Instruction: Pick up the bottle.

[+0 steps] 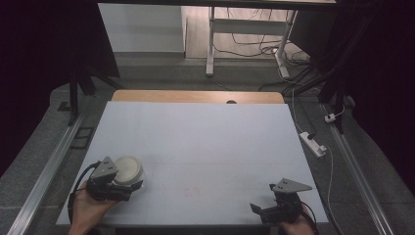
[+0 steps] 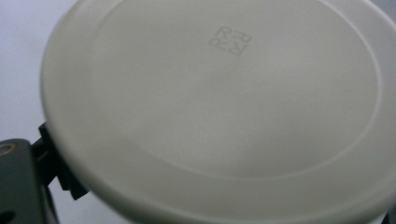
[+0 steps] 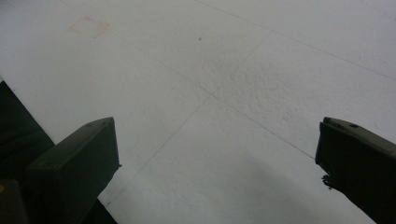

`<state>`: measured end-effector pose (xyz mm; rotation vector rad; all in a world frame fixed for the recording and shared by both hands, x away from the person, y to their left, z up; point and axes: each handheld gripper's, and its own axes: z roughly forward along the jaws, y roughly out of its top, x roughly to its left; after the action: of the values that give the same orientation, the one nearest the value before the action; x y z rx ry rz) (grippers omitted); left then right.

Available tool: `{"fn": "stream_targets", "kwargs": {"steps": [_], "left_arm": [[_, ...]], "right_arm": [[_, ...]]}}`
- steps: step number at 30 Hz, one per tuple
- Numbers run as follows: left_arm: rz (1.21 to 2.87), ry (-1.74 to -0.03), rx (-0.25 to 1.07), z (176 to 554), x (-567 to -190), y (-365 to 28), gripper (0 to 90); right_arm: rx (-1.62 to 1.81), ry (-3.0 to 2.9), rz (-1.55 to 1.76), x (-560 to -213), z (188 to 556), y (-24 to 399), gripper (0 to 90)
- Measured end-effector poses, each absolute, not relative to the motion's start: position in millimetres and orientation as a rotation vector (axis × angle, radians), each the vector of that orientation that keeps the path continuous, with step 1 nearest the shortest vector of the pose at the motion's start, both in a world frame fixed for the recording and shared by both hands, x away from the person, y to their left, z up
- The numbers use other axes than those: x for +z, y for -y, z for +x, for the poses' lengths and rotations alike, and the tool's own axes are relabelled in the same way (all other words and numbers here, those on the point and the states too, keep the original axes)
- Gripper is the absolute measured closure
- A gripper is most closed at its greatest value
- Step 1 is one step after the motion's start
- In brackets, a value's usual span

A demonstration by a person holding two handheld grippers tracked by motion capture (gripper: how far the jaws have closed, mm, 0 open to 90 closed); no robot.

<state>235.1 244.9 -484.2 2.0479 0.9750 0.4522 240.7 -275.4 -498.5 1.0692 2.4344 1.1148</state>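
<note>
Gripping a white bowl (image 1: pixel 128 169) with embossed R-pattern square, left tongs (image 1: pixel 128 186); right tongs (image 1: pixel 264 209) apart.

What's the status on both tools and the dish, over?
Left tool shut on round off-white plastic dish, underside up, logo showing. Right tool open, empty, over white tabletop. Nothing in the way.

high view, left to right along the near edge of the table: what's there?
Left gripper → white round dish, overlapping it just to its right and held in its jaws → bare stretch of white table → right gripper, jaws apart with nothing between them.
</note>
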Motion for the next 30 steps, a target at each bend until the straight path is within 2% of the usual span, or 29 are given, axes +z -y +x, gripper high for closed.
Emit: {"fn": "stream_targets", "kwargs": {"steps": [13,30], "left_arm": [[2.06,-0.879,0.447,251,-460,-225,6.7],[2.125,-0.769,0.387,280,-447,-182,6.7]], "right_arm": [[1.132,-2.425,1.076,-498,241,277,0.0],[1.156,-2.41,1.098,-498,241,279,0.0]]}}
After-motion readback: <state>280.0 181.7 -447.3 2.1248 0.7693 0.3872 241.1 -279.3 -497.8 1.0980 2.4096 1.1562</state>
